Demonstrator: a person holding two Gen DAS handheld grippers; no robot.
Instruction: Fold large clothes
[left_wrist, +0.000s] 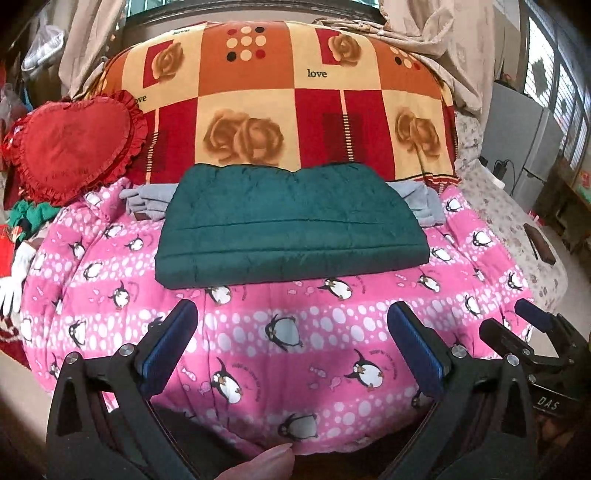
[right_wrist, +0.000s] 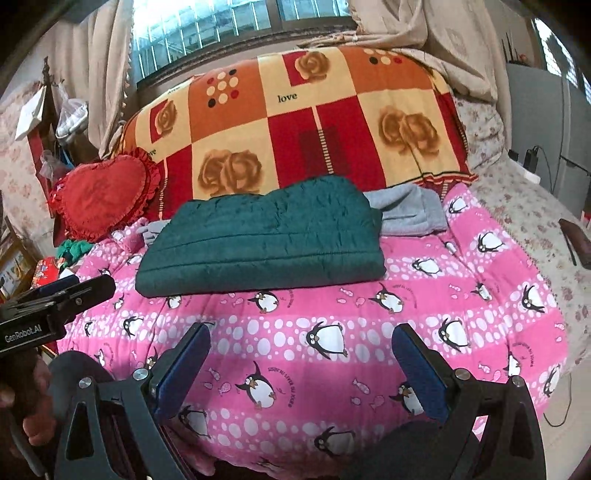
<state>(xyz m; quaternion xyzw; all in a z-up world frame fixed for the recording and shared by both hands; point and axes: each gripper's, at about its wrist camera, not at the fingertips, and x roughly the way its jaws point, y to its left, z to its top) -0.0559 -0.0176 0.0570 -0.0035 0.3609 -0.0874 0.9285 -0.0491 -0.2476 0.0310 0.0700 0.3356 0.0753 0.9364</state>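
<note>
A dark green quilted garment (left_wrist: 291, 225) lies folded into a flat rectangle on the pink penguin quilt (left_wrist: 295, 332); it also shows in the right wrist view (right_wrist: 262, 236). A grey garment (left_wrist: 424, 203) lies behind and under it, sticking out on both sides (right_wrist: 406, 214). My left gripper (left_wrist: 291, 314) is open and empty, held above the quilt short of the green garment's near edge. My right gripper (right_wrist: 303, 338) is open and empty, also over the quilt in front of the garment. The right gripper shows at the left view's right edge (left_wrist: 532, 321).
A red heart-shaped cushion (left_wrist: 74, 147) sits at the left. A red and orange rose-print blanket (left_wrist: 295, 110) rises behind the garments. A floral sheet (right_wrist: 535, 229) with a dark flat object (right_wrist: 576, 243) lies to the right. Curtains and a window are at the back.
</note>
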